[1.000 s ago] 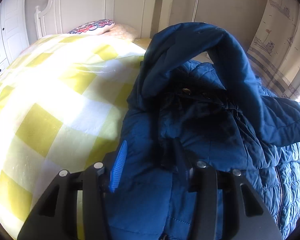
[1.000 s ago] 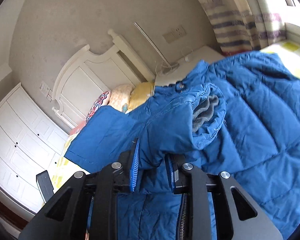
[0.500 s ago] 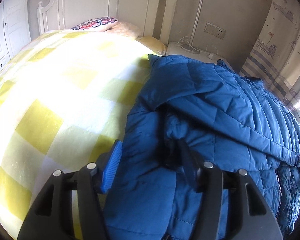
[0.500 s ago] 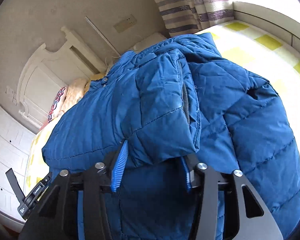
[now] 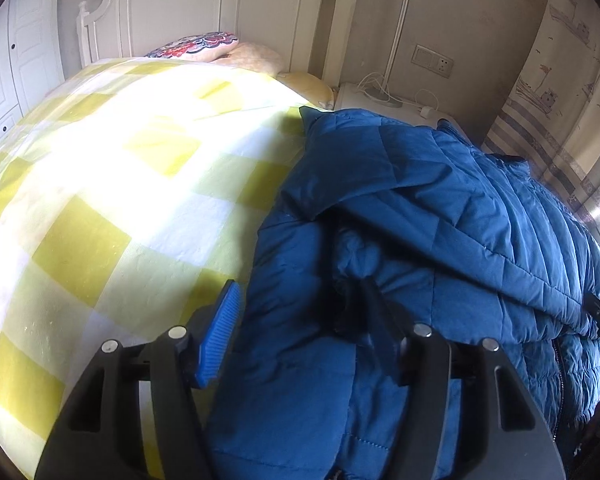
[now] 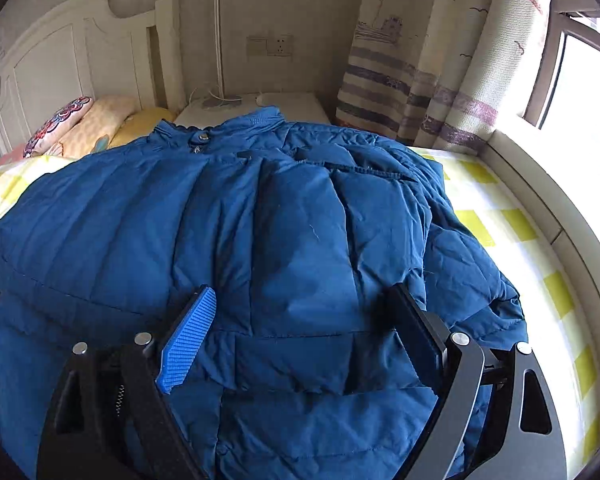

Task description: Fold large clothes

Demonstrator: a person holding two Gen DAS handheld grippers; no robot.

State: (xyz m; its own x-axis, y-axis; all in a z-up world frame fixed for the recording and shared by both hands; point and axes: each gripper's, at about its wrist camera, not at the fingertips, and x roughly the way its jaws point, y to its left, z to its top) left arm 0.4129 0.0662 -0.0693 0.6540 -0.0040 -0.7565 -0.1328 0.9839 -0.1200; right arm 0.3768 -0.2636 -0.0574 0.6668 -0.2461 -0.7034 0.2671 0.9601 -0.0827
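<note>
Jacket [image 6: 284, 240], a blue quilted puffer, lies spread on the bed [image 5: 112, 208] over the yellow-and-white checked cover, straight ahead of and beneath both claws, its collar [image 6: 236, 128] at the far end toward the pillows [image 6: 88, 124] and headboard. The right claw [image 6: 300, 332] hangs just above the padded front with its jaws opening wide; fabric bulges up between the blue pad and the black one, but neither presses on it, so it has let go. The left claw [image 5: 300, 320] sits at the jacket's near-left edge, its jaws also opening, blue pad out over the bedcover and the dark finger sunk in a crease; the cloth between them looks slack and not pinched, so I judge it released too. A sleeve or side panel already lies folded across the body, ahead and to the right of the left claw. The garment should handle as light but bulky: soft, springy filling that puffs back, and a smooth shell that may slide through pads. A firm hold would best take a stitched seam, the hem or a cuff, gathering several layers, not the slick middle of a panel.
</note>
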